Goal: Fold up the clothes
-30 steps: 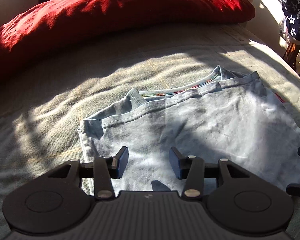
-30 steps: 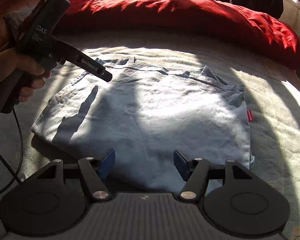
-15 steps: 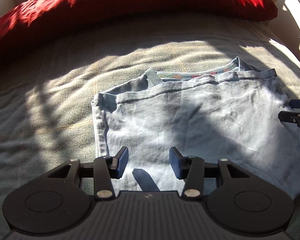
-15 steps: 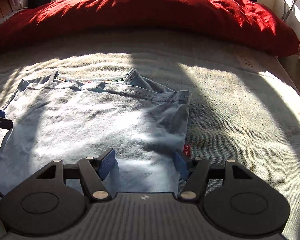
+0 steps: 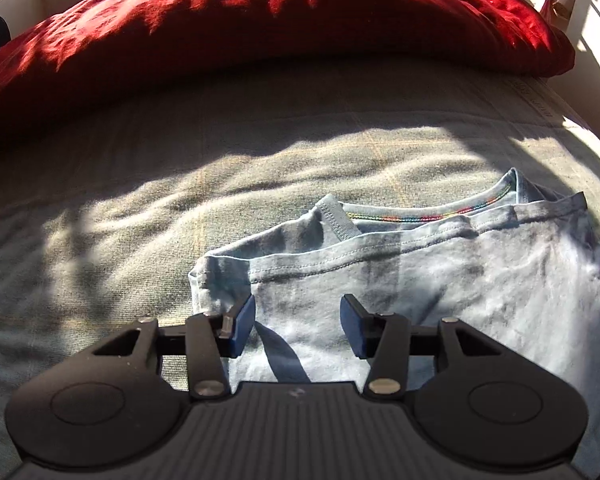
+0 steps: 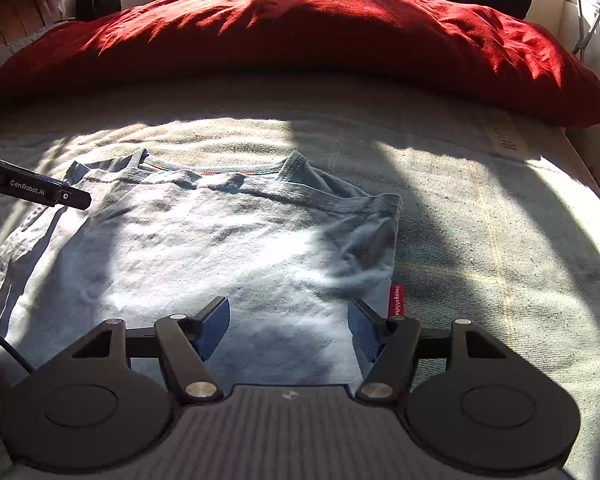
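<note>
My left hand-held gripper (image 5: 297, 326) hangs over the near left corner of the shirt (image 5: 440, 276), its jaws opening with only cloth lying flat beneath the gap, nothing pinched. My right hand-held gripper (image 6: 288, 330) stands open above the shirt's near right edge, beside the red tag (image 6: 396, 300). The shirt lies folded on the bed (image 5: 140, 184), collar away from me, short of the red pillow (image 6: 300, 40)

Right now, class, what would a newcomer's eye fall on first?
The big red quilt bunched along the far edge of the grey bedspread. Nearer, a pale blue cotton T-shirt lies partly folded in sunlight, with a small red tag at its right edge.
</note>
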{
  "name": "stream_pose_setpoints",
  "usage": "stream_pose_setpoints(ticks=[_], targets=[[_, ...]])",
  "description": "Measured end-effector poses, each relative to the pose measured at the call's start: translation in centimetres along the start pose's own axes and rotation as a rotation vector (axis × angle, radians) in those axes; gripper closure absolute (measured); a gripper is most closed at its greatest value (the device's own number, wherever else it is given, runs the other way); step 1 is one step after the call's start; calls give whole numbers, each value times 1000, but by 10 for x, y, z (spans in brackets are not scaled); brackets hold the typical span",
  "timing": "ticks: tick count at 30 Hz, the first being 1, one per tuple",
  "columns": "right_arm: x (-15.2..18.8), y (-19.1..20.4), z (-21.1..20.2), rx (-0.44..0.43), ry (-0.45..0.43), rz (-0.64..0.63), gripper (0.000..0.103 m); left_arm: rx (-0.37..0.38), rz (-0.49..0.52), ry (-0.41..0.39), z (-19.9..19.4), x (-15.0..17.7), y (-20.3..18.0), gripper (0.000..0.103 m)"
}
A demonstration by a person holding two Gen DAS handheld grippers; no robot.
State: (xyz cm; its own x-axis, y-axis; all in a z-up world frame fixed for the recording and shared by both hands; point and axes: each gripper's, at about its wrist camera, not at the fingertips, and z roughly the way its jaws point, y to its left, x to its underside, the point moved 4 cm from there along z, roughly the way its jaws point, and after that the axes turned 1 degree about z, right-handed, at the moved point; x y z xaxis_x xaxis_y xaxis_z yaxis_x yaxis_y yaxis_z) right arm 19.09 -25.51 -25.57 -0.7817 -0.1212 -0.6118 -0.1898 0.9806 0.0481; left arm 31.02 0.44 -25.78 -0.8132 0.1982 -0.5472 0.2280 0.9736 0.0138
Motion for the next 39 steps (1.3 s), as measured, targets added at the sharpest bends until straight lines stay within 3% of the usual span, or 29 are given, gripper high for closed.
stream_pose_setpoints(ticks=[2, 7, 10, 15, 19, 24, 31, 35, 39], targets=[[4, 12, -8, -1, 9, -6, 33, 5, -8, 36, 14, 1, 9, 51], [3, 51, -24, -5, 12, -17, 33, 58, -35, -15, -12, -3, 30, 52], [-1, 78, -29, -20, 5, -17, 31, 114, -60, 21, -28, 7, 52, 52], [-8, 127, -29, -60, 15, -24, 31, 253, -133, 128, -48, 35, 93, 53], [-10, 163, -26, -90, 37, -41, 31, 402, -287, 227, -49, 71, 121, 53], [0, 197, -27, -115, 87, -93, 31, 529, -377, 255, -45, 103, 128, 53], [11, 216, -31, -90, 161, -132, 31, 708, -391, 206, -24, 87, 120, 51], [6, 222, -31, -78, 165, -132, 31, 771, -385, 230, 0, 72, 109, 50], [-1, 230, -32, -75, 154, -150, 31, 867, -476, 271, 13, 70, 108, 45]])
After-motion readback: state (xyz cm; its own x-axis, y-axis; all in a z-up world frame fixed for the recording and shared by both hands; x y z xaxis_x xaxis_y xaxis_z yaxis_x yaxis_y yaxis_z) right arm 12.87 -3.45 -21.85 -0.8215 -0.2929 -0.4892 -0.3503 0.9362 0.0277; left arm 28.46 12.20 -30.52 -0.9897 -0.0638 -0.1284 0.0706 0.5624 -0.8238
